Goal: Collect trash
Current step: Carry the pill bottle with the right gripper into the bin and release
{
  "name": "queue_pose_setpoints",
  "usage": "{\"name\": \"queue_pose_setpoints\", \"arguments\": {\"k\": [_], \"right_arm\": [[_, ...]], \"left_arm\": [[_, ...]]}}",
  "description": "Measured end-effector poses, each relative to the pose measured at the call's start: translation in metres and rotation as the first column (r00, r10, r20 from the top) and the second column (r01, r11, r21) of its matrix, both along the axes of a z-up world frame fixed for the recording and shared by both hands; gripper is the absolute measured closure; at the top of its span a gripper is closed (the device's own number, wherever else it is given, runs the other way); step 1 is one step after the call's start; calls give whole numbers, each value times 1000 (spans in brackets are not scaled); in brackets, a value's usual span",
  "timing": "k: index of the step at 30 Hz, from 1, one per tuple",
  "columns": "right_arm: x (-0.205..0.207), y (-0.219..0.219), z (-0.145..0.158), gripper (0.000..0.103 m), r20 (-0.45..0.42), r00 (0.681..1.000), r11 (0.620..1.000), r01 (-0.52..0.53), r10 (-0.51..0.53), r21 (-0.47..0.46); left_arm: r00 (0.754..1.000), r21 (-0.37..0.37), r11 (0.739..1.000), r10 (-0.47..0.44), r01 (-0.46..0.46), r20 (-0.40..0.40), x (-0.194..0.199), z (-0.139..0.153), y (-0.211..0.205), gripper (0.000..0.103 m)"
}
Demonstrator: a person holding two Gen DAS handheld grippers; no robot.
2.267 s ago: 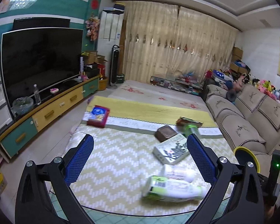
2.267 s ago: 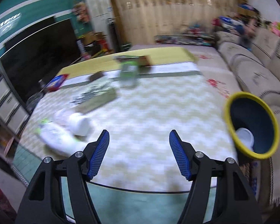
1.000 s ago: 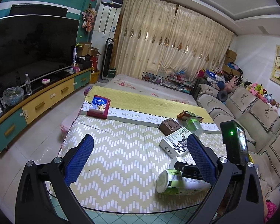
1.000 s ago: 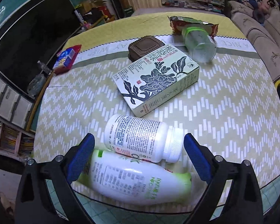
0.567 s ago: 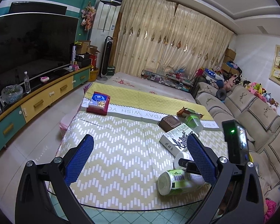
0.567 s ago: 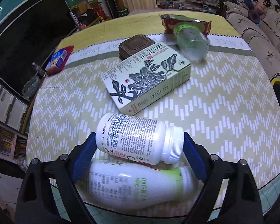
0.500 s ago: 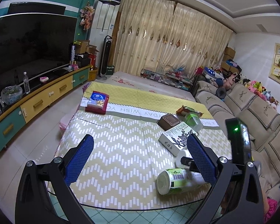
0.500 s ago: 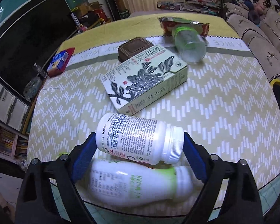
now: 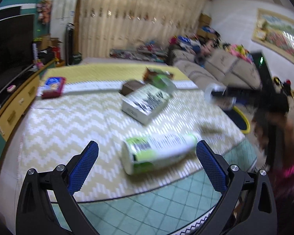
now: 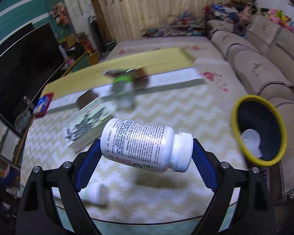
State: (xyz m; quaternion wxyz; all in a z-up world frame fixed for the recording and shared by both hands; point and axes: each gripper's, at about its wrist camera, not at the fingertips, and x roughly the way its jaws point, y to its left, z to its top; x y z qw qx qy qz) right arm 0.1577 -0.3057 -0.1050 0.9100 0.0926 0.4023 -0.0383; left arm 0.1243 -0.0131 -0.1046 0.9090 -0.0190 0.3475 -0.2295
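The right gripper [image 10: 146,152] points steeply down over the table [image 10: 186,113], its jaws clamped end to end on a white pill bottle [image 10: 145,145] held sideways, clear of the cloth, with its cap toward the right finger. A yellow-rimmed bin [image 10: 258,129] stands just off the table's right edge, with something white inside.

The left gripper [image 9: 147,154] tilts down too, jaws wide and holding nothing. A green-and-white bottle [image 9: 158,152] lies on its side between the fingers, seemingly untouched, though blur makes that uncertain. A box [image 9: 145,102] lies farther back on the cloth.
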Motion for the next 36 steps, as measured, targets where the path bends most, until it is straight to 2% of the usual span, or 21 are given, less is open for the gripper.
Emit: {"name": "queue_pose_setpoints", "arguments": {"k": [3,7,12,16,20,27,30,36], "right_arm": [[-7,-20,6,18,24,1000,1000,20,-20,-12],[-15,-44,11,18,49,997,998,56,-55,-23],[-16,-87,4,18,44,991,991,126,-124,-43],[-20,-125,-7,18,29,981,981,191,-189,-45],[-27,-162,-18,18,20,969,968,248,-247,-30],[-36,-206,-33,18,1,950,950,313,-313,-25],[-29,-226,-43,18,-31,944,944,328,-329,-36],[2,-251,-70,18,-111,939,945,326,-326,-16]], "left_arm": [[997,4,998,-62,62,-53,4,-16,-17,5],[990,24,998,-57,61,-130,13,-35,-33,5],[983,31,997,-65,71,-173,6,-43,-49,5],[972,34,992,-112,121,-205,-5,-46,-73,5],[959,30,979,-189,200,-212,-13,-42,-104,5],[952,35,972,-218,230,-215,14,-43,-151,5],[946,36,973,-211,227,-244,20,-47,-158,5],[947,78,970,-206,232,-248,8,-48,-154,5]]}}
